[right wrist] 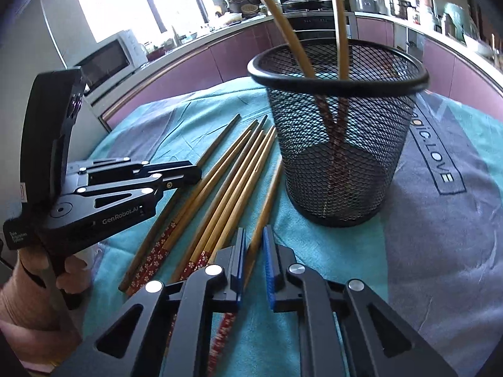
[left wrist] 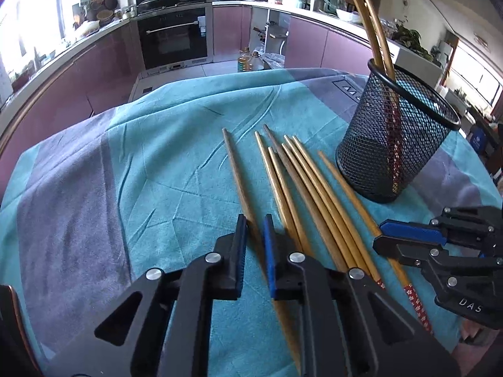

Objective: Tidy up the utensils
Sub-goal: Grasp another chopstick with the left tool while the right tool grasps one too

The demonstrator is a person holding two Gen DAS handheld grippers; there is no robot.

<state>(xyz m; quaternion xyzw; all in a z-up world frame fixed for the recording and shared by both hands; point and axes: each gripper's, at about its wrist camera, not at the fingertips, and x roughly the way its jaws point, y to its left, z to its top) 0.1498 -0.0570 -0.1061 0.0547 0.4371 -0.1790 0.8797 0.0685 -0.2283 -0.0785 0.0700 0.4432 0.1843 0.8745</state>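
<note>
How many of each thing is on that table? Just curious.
Loose chopsticks: 8
Chopsticks in cup: 2
Mesh cup: 1
Total: 11

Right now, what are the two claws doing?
Left claw: shut on the leftmost chopstick.
Right claw: shut on the rightmost chopstick.

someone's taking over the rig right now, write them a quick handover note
Left gripper: jaws shut on the leftmost chopstick, which lies on the cloth.
Right gripper: jaws shut on the chopstick nearest the cup, also still down.
Mesh cup: upright on the teal cloth, two chopsticks already standing in it.
Left to do: lift both held sticks into the cup, then the loose bunch between them.
</note>
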